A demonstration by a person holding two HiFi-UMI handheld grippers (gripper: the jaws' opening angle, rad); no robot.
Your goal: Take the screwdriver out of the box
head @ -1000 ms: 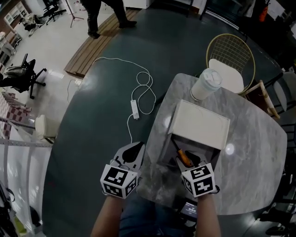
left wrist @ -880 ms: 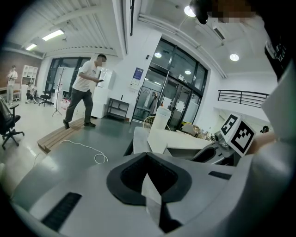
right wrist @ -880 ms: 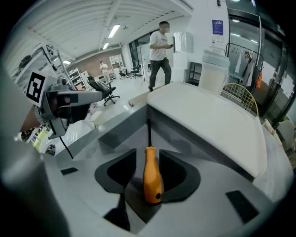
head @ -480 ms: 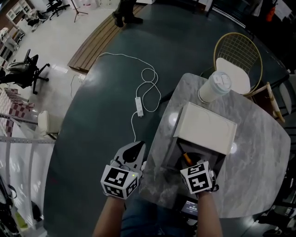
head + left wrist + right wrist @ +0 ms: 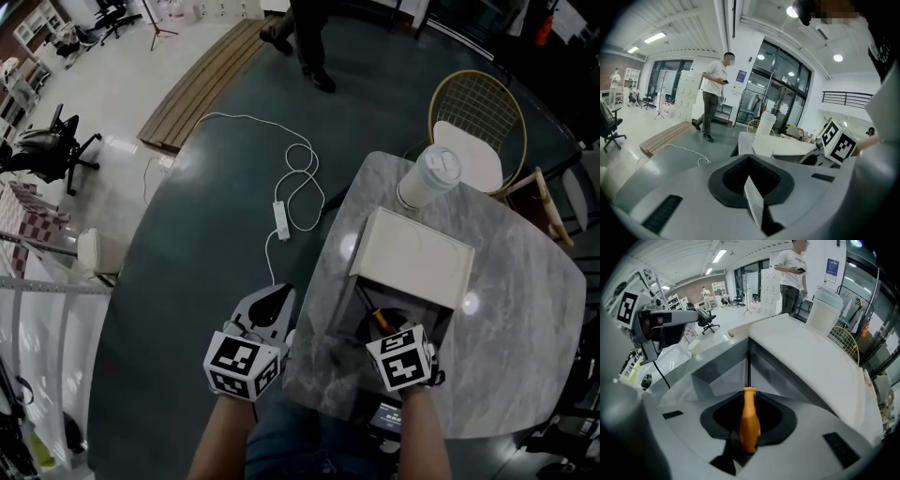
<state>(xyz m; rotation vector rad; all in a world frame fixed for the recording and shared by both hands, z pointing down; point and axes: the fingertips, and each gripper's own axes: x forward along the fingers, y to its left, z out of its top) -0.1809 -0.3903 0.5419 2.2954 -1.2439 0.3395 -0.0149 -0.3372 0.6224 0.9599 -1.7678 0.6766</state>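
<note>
Head view: the right gripper (image 5: 382, 326) dips into the open box (image 5: 412, 258) by the table's (image 5: 525, 309) near edge.

Left gripper view: the left gripper (image 5: 752, 185) is closed and empty.

Right gripper view: the 2 jaws are closing on the screwdriver's (image 5: 749, 420) orange handle, its shaft inside the box. Best to firm the squeeze, then lift along the shaft.

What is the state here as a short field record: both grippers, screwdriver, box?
left gripper: jaws together, empty, held beside the table
right gripper: angled down into the box, jaws closing on the orange handle between them
screwdriver: shaft down inside the box
lid: open, tipped back
task: screwdriver not yet out
</note>
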